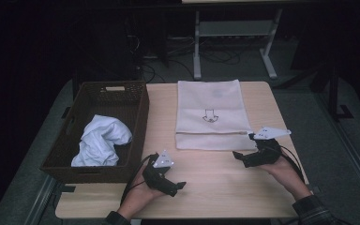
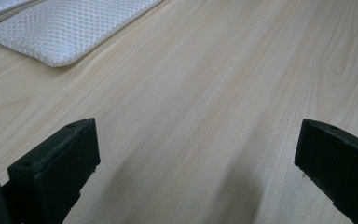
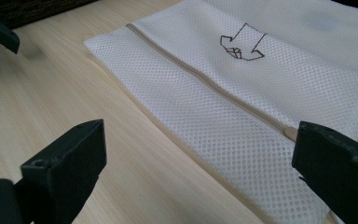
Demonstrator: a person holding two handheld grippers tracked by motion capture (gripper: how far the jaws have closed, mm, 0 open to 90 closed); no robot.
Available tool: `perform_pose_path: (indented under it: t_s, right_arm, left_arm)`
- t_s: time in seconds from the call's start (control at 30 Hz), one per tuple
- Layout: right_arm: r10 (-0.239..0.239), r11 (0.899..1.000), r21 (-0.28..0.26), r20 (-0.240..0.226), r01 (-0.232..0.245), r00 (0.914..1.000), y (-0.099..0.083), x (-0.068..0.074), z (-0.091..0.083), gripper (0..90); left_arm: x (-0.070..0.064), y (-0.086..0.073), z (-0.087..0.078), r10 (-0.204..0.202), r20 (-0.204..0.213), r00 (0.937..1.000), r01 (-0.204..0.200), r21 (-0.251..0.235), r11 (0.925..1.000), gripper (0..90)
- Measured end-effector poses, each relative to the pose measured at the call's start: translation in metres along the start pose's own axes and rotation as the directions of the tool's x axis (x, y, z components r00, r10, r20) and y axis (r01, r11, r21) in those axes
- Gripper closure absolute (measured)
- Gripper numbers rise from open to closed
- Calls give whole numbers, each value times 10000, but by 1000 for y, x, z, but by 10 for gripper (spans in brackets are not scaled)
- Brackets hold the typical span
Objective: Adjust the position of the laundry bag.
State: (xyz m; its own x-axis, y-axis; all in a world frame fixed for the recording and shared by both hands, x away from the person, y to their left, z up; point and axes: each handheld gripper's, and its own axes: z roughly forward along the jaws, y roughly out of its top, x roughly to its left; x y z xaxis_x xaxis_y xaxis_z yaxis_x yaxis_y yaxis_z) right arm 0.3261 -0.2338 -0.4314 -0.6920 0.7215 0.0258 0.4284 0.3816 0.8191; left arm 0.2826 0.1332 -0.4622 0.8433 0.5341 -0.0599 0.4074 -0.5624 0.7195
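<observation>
Both my grippers, left and right, hold their fingers wide and empty; I'd pinch the limp, light mesh laundry bag at its zipper end.

A dark brown woven basket holding a crumpled white cloth sits at the left of the pale wooden table, with a flat white mesh zip bag lying to its right.
</observation>
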Motion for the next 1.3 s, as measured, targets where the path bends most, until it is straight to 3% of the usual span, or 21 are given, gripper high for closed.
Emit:
perform_pose_path:
  t_s: [0.13, 0.43, 0.53, 0.67, 0.9, 1.0, 1.23, 1.3]
  right_arm:
    - [39, 9998, -177, -14, -39, 10000, 5, -2, 3, 24]
    - [-36, 10000, 2, -85, 36, 10000, 16, -5, 10, 21]
    - [21, 9998, -185, -104, -23, 9999, 17, -5, 11, 26]
    - [-49, 10000, 9, -101, 49, 9999, 19, -6, 15, 23]
    - [-39, 9999, -138, -13, 39, 10000, 29, -10, 20, 26]
    - [171, 9998, -134, -76, -172, 9998, 31, -12, 23, 24]
    - [-46, 9999, -116, -45, 46, 10000, 39, -13, 26, 25]
    - [50, 9994, -352, -71, -52, 10000, 41, -14, 28, 33]
  left_arm:
    - [-1, 0, 0, 40, 19, 10000, -40, 18, 10000, 0]
    - [1, -1, -2, -39, -47, 10000, 38, -52, 10000, 0]
    - [2, -1, -2, -122, -26, 9999, 122, -105, 9999, 0]
    - [2, -1, -1, -349, 57, 9994, 351, -209, 9992, 0]
    - [0, 0, 0, -189, 187, 9996, 192, -168, 9997, 0]
    - [-1, 0, 0, -149, 197, 9997, 152, -161, 9998, 0]
    - [-1, 0, 0, -165, 181, 9997, 168, -163, 9997, 0]
    - [-1, 0, 0, -169, 184, 9997, 171, -159, 9997, 0]
